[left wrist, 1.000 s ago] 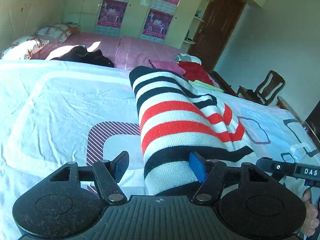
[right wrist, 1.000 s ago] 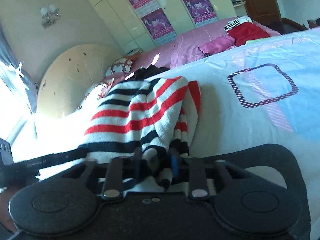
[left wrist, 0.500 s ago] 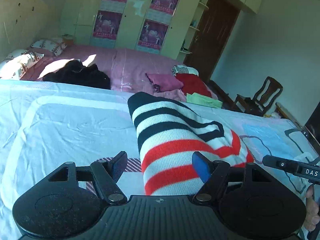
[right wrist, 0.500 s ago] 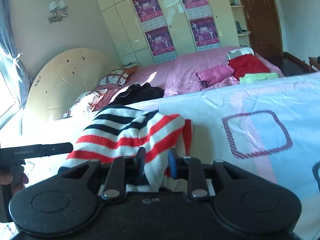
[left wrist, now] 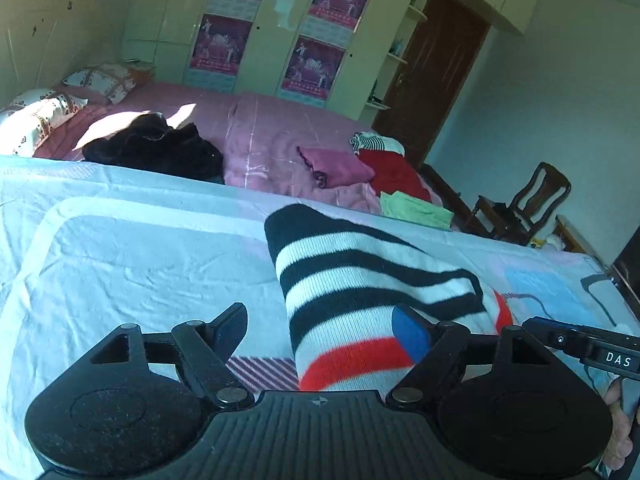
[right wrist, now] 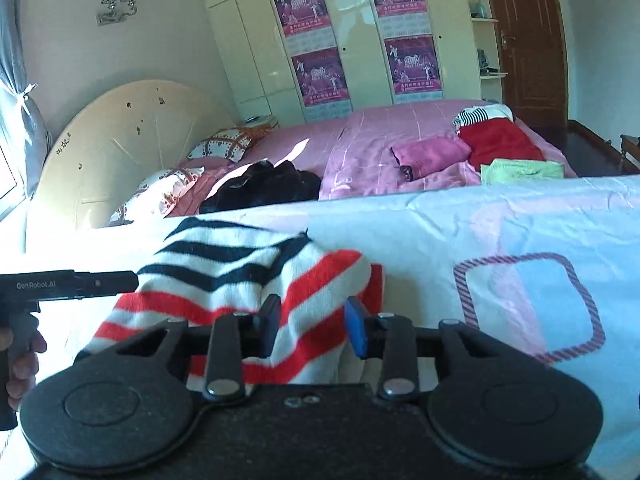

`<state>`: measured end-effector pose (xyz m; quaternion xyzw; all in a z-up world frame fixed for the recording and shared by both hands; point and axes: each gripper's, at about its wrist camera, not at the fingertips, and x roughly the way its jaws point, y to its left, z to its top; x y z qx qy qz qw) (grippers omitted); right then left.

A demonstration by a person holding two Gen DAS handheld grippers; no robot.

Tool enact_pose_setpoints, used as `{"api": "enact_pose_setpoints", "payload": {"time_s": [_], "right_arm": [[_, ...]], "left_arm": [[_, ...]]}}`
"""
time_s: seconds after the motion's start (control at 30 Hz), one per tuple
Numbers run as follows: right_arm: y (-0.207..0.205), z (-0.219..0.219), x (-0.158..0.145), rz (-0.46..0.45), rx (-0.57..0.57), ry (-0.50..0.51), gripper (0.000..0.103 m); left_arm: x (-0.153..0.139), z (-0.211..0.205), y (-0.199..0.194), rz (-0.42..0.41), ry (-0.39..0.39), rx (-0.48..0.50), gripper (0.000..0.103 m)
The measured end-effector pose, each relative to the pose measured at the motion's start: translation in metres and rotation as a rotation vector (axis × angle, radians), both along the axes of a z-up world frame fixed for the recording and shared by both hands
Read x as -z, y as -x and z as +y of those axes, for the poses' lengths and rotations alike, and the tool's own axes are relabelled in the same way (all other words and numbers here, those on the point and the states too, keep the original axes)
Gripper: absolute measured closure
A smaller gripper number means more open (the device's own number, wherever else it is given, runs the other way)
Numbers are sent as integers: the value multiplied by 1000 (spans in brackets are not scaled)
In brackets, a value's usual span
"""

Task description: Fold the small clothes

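- We find the knitted sweater with black, white and red stripes (left wrist: 372,292) lying folded on the pale blue patterned bedsheet (left wrist: 132,256), near its front edge.
- Left gripper (left wrist: 320,330): fingers spread wide — the sweater's edge lies between them, unclamped.
- Right gripper (right wrist: 312,326): fingers apart, the striped knit between them, not pinched.
- Beyond — a pink bedspread (right wrist: 372,140) carrying a black garment heap (right wrist: 264,188), a red garment (right wrist: 500,142) and a light green folded cloth (right wrist: 520,170).
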<state>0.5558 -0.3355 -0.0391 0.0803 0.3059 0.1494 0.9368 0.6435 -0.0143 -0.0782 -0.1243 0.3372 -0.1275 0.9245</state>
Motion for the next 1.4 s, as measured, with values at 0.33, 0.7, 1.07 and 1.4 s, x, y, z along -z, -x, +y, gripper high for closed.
{"api": "enact_pose_setpoints", "payload": {"time_s": [0.33,0.7,1.07,1.4], "right_arm": [[-23,-22,17,137,59,25,55],[70,-29,25,176,4,-69,56],[92,-23,31,236,1,-35,56],[92,-19,29,238,-6,-34,59]], "left_arm": [[15,-15,-23,80,-87,-2,15],[27,-1,76,113,39,84,15],[31,-14,132,99,-131,87,15],[24,-15,140,112,-185,34,14]]}}
